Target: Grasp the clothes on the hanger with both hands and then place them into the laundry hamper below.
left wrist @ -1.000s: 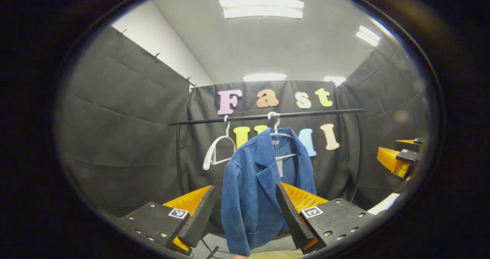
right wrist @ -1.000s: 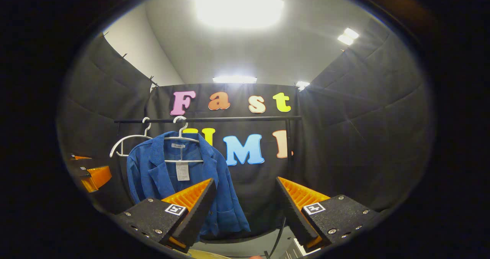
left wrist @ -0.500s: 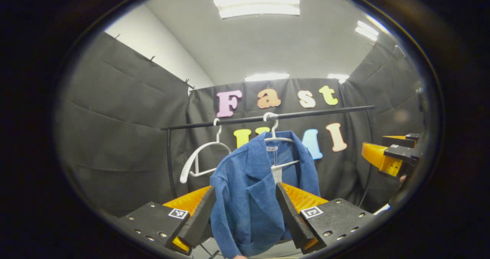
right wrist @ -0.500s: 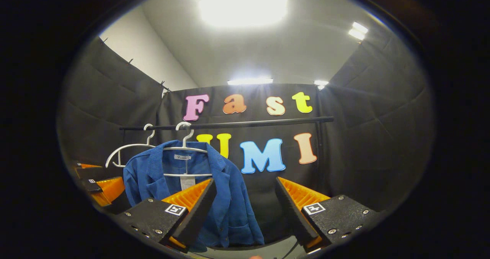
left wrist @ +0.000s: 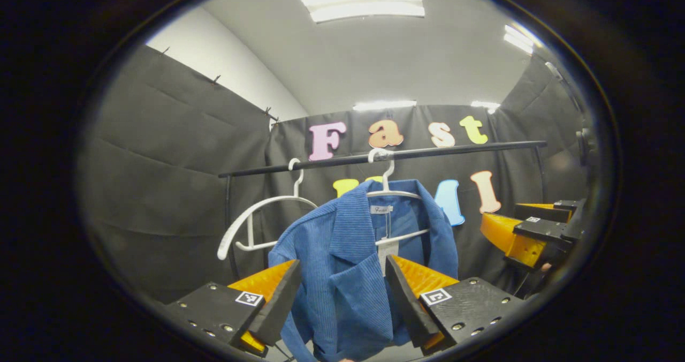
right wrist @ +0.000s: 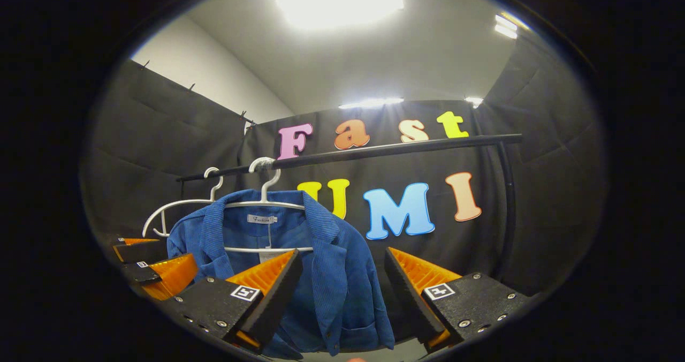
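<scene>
A blue corduroy jacket [left wrist: 364, 265] is seen hanging on a white hanger [left wrist: 393, 193] hooked over a black rail [left wrist: 385, 156] in front of the booth's dark cloth wall. Beside it on the same rail an empty white hanger [left wrist: 257, 217] is hung. In the left gripper view the left hand-held gripper [left wrist: 340, 292] is held with its fingers spread wide — the jacket's front panel is framed between them, though whether cloth is touched cannot be told, and nothing is clamped. At that view's right edge the right hand-held gripper [left wrist: 530, 231] is seen near the jacket's far shoulder. In the right gripper view the right hand-held gripper [right wrist: 340, 292] is likewise held wide apart and empty, with the jacket [right wrist: 321, 276] behind its near finger, and the left hand-held gripper [right wrist: 155, 268] is seen low beside the jacket's other side.
</scene>
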The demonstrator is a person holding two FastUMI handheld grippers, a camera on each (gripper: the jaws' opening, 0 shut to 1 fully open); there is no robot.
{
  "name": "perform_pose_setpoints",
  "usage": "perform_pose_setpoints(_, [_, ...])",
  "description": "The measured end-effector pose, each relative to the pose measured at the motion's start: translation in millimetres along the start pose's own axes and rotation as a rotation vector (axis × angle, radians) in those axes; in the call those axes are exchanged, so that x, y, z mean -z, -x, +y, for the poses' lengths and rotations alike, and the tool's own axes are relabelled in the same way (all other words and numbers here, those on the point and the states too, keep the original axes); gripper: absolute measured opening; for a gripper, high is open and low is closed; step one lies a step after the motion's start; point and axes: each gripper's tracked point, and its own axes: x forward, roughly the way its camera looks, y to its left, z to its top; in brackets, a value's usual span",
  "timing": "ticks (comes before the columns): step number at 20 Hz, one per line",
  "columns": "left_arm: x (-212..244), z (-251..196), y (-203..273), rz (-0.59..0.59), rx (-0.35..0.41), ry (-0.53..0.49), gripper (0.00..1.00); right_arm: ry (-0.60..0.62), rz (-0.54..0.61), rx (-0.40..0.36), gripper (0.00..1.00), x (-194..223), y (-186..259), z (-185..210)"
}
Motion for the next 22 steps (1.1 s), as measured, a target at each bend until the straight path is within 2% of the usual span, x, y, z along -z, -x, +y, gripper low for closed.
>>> perform_pose_setpoints(5, [21.9,-17.3,-31.8,0.022,-0.029,0.011,0.90,0.012,-0.004,-0.069,0.95,13.3,-33.8,4.5])
perform_pose_setpoints(15, [62.4,-9.9,-64.7,0.077,-0.176,-0.029,0.90,0.015,0.074,-0.174,0.95,69.0,-87.0,18.5])
perform_pose_setpoints(19, [78.6,-11.9,-70.9,0.101,-0.201,-0.033,0.90,0.027,0.097,-0.164,0.89,88.8,-101.5,19.0])
perform_pose_setpoints(21, [84.5,-13.4,-74.8,0.116,-0.213,-0.054,0.90,0.020,0.126,-0.178,0.82,102.0,-105.0,23.3])
perform_pose_setpoints(22, [85.7,-12.1,-75.3,0.118,-0.221,-0.073,0.90,0.017,0.139,-0.182,0.74,107.2,-105.9,23.5])
